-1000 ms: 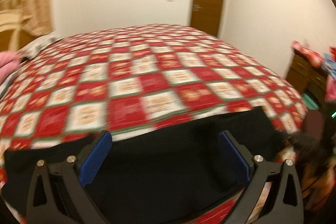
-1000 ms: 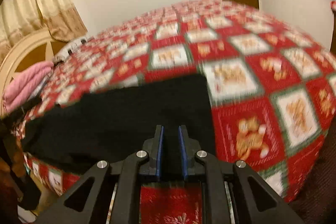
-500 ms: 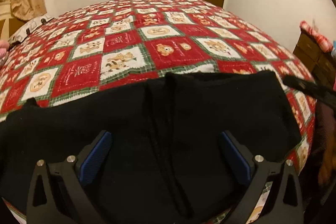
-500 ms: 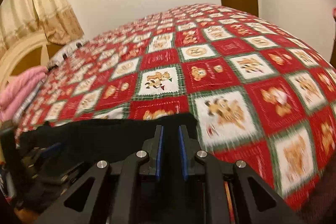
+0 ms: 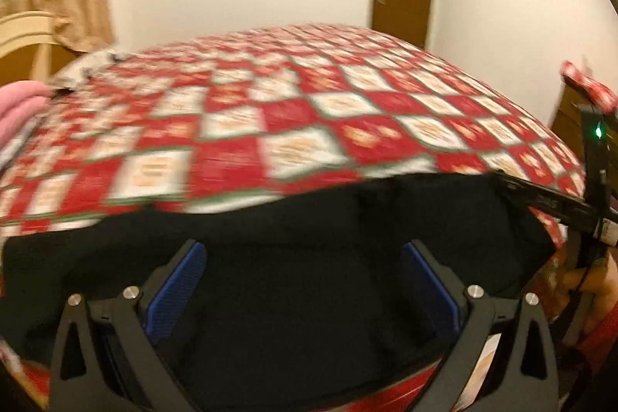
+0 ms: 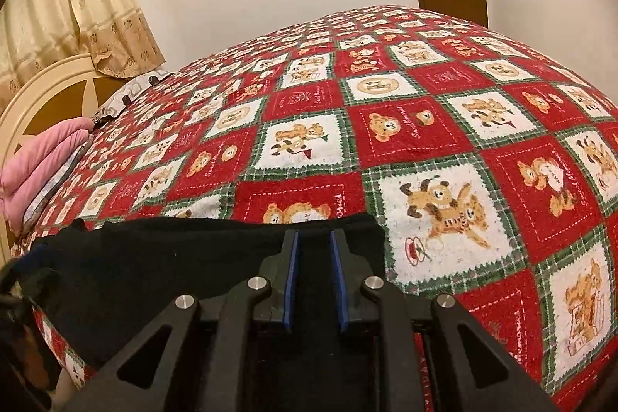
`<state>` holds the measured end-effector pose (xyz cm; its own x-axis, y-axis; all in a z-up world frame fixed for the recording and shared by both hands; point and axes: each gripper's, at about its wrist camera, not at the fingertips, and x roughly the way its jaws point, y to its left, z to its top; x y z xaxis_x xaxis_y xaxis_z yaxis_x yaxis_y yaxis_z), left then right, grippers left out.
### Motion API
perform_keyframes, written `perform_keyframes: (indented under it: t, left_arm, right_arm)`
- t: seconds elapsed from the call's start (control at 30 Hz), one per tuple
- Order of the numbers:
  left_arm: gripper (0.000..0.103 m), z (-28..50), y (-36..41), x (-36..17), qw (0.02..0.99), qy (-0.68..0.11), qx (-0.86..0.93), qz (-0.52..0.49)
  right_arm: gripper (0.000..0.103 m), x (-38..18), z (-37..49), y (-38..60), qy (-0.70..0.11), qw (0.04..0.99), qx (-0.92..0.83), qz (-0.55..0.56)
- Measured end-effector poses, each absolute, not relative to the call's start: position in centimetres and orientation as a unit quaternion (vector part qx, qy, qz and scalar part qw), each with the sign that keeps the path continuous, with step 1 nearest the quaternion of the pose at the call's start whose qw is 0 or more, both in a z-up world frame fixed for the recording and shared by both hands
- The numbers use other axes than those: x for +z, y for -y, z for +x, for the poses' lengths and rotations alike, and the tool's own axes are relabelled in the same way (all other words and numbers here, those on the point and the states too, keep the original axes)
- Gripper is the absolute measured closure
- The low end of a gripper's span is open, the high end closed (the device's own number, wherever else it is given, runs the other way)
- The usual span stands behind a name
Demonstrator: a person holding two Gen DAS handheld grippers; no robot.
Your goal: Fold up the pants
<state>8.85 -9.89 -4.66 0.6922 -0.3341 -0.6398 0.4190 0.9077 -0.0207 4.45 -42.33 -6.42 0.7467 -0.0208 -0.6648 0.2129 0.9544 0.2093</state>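
Lying flat across the near edge of the bed: black pants, spread over the red checked teddy-bear quilt, with one corner reaching toward the bear squares.

Opening now at that corner: right gripper, blue pads parting with black cloth running between them, apparently letting the fabric go rather than pinching it.

Hanging spread wide above the middle of the pants: left gripper, grasping nothing, view blurred.

Showing at the far right of the left view: the other tool's body with a green light, and part of a hand behind it.

Resting at the headboard end, well apart from the work: a pink pillow.

Probably finishing one fold and releasing. Risks from here:
- dragging the corner back on withdrawal, if cloth is snagging on a pad, so undoing the neat edge;
- sliding off the bed, since the pants are sitting right at the edge;
- bunching the layers, if the left gripper is coming down askew and pushing instead of pinching.
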Motion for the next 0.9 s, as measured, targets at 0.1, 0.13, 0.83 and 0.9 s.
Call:
perform_keyframes:
  t: [0.1,0.13,0.83,0.9]
  left_arm:
    - [0.0,8.6,2.6,-4.4,0.936,-0.328,-0.12,0.043]
    - [0.0,8.6,0.3,-4.5,0.939,-0.329,-0.092,0.032]
    - [0.065,11.5,-20.7,-11.2,0.888,-0.361,-0.038,-0.281]
    - [0.078,12.0,-20.8,-10.8,0.894,-0.351,-0.046,-0.276]
  right_arm:
    - [0.066,-6.3,4.5,42.3,-0.347,0.925,-0.05,0.149]
    - [0.063,-6.2,4.3,42.2,-0.344,0.925,-0.046,0.154]
    - [0.062,-3.1,-1.0,29.7,-0.289,0.955,-0.056,0.029]
    - [0.062,-2.2,-0.6,28.2,-0.285,0.957,-0.041,0.024]
